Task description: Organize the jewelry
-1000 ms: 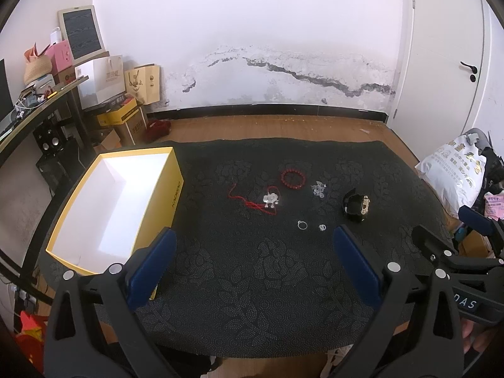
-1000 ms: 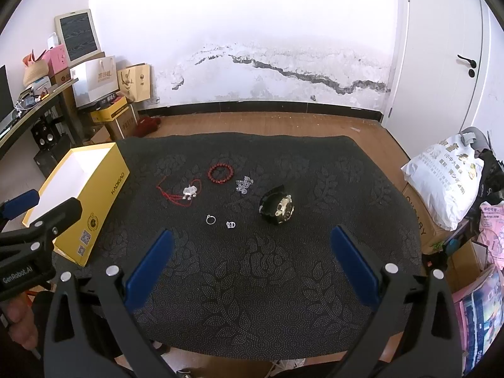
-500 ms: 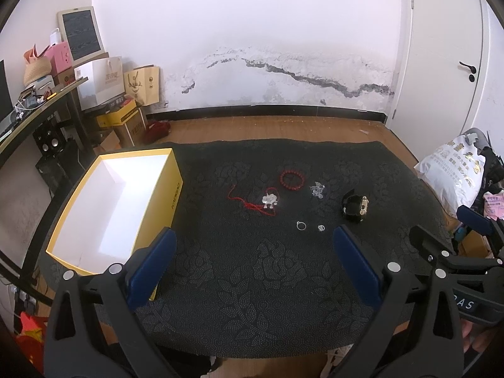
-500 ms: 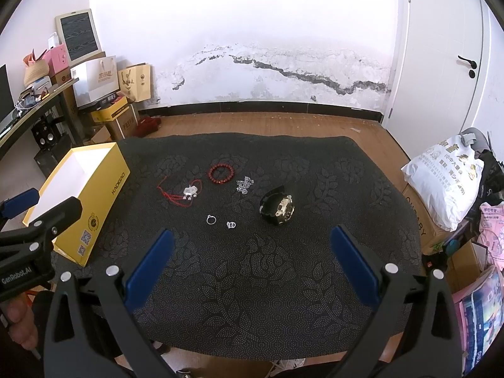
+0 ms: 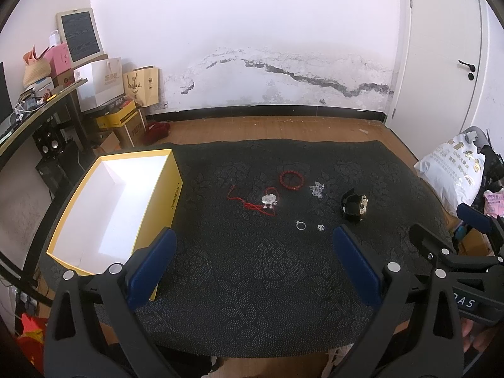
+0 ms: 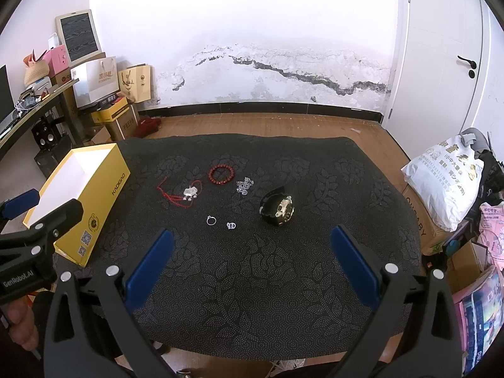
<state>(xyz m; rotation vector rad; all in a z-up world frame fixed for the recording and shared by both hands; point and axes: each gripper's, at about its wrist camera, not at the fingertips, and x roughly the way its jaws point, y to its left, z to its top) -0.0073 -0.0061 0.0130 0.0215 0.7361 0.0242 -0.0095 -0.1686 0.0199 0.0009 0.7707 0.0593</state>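
Jewelry lies loose in the middle of a black patterned cloth (image 5: pixel 252 277): a red bead bracelet (image 5: pixel 291 180), a red cord with a silver pendant (image 5: pixel 268 200), a silver chain (image 5: pixel 316 189), a black watch (image 5: pixel 355 205), a plain ring (image 5: pixel 300 225) and a small stone ring (image 5: pixel 320 228). An open yellow box (image 5: pixel 119 201) with a white inside stands at the cloth's left edge. My left gripper (image 5: pixel 252 264) hovers open over the near cloth, holding nothing. My right gripper (image 6: pixel 252 264) is open too, short of the watch (image 6: pixel 277 209) and rings (image 6: pixel 211 220).
A desk (image 5: pixel 34 116) with boxes and paper bags lines the left wall. A white sack (image 6: pixel 441 186) and cartons sit off the cloth's right edge. Wooden floor and a cracked wall lie beyond. A hand (image 6: pixel 19 324) grips the left tool's handle.
Almost nothing differs; the left wrist view has drifted very slightly, so the jewelry sits marginally higher. Both grippers stay open.
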